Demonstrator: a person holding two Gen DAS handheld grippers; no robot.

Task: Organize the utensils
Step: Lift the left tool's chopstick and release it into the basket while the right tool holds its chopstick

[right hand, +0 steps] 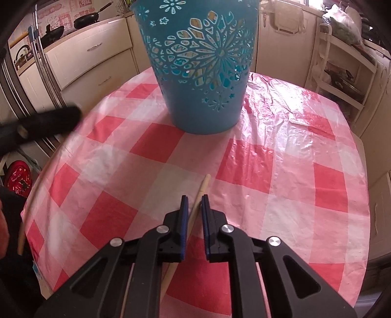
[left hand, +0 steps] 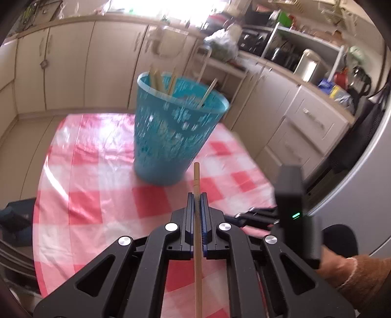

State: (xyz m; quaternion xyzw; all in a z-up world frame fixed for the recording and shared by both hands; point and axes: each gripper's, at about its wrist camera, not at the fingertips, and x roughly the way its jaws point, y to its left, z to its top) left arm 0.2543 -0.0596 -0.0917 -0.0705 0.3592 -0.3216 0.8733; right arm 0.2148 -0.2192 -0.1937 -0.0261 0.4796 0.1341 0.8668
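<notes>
left gripper point(left hand: 197, 195): clamped on a chopstick point(left hand: 197, 181) pointing at the blue basket point(left hand: 171, 137) | right gripper point(right hand: 194, 198): narrow gap, jaws astride a second chopstick point(right hand: 202, 186), short of basket on bench point(right hand: 293, 151)

Around you, the desk wears a red-and-white checked cloth point(right hand: 244, 156), creased and glossy toward its far right corner. Beyond the cloth, cream cabinets point(left hand: 73, 66) line the wall, and more cabinets with drawers point(left hand: 305, 122) run along to the cloth's right. Above those drawers you see an open shelf holding a silver pot point(left hand: 308, 64) and dark appliances. In the right wrist view, 2 black pans point(right hand: 86, 18) sit on a counter far left of the cloth, and a white open rack point(right hand: 342, 73) stands beyond its right edge.
</notes>
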